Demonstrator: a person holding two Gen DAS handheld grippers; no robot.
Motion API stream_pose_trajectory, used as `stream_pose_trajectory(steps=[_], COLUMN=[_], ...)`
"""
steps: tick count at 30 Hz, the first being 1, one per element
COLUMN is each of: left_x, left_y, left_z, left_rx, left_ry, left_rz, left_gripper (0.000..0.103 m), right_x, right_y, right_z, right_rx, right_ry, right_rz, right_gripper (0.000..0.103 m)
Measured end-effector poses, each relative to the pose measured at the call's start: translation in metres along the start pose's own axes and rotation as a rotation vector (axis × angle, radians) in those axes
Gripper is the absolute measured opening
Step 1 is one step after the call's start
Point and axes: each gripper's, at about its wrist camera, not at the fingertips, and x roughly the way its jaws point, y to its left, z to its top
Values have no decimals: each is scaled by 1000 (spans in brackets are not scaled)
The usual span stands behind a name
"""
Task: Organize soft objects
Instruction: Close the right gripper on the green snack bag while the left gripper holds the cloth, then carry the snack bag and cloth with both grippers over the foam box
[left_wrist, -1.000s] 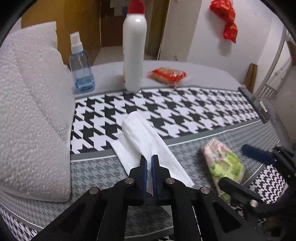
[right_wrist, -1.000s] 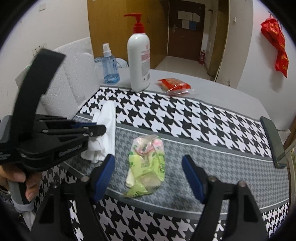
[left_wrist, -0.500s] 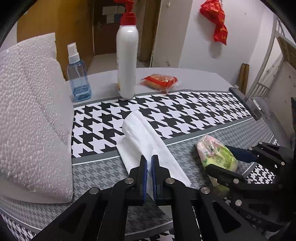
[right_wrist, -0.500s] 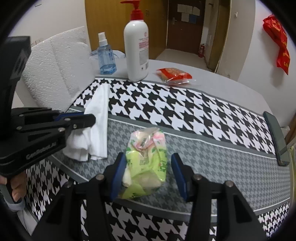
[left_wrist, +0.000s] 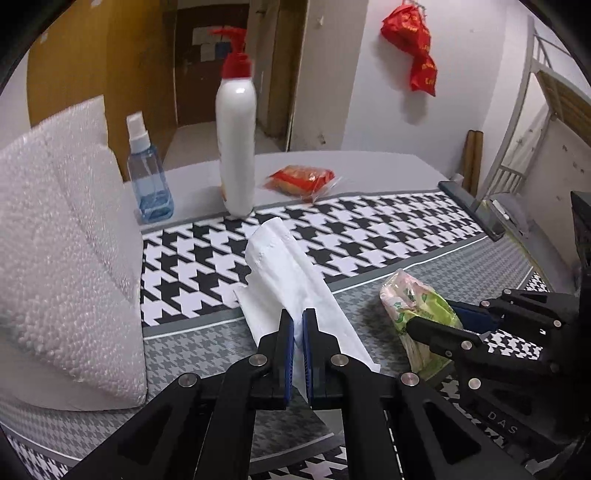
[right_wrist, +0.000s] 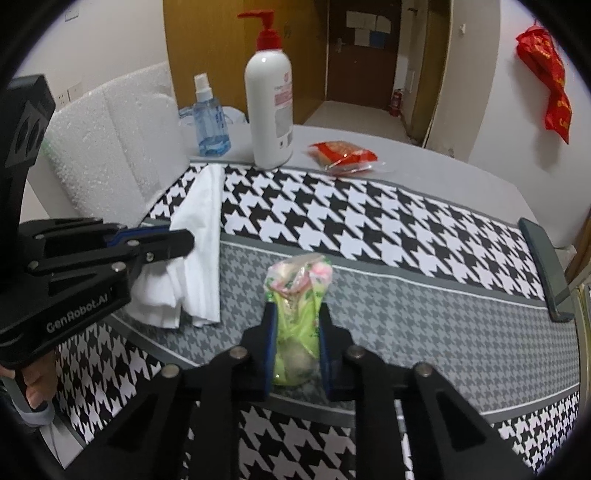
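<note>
Our right gripper, jaws just closing, pinches the green packet, its long axis pointing toward the pump bottle; our left gripper pinches the white tissue.

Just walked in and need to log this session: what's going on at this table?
A person is tidying soft items with a hand-held gripper in each hand. The left gripper is shut on the near end of a white cloth lying on the houndstooth mat. The right gripper has just been closing and now pinches a green snack bag, which rests on the mat. Neither item looks lifted yet.
</note>
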Motion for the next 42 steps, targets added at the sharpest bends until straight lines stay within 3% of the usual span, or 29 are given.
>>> stream_pose_trajectory(steps=[9,20,42], left_x=[-37,-77,-184], left_y=[-16,-21,17], left_z=[4,6,20], left_rx=[63,86,56], left_ry=[-82,-160,-370], left_rz=[-3,56,139], left_gripper=[5,5,5], right_x=[-30,-76,-141], right_y=[-3,15,80], right_z=[0,6,42], right_rx=[32,15,-92], right_ry=[-60,-156,-341], right_rz=[-12,-20,12], right_gripper=[23,23,23])
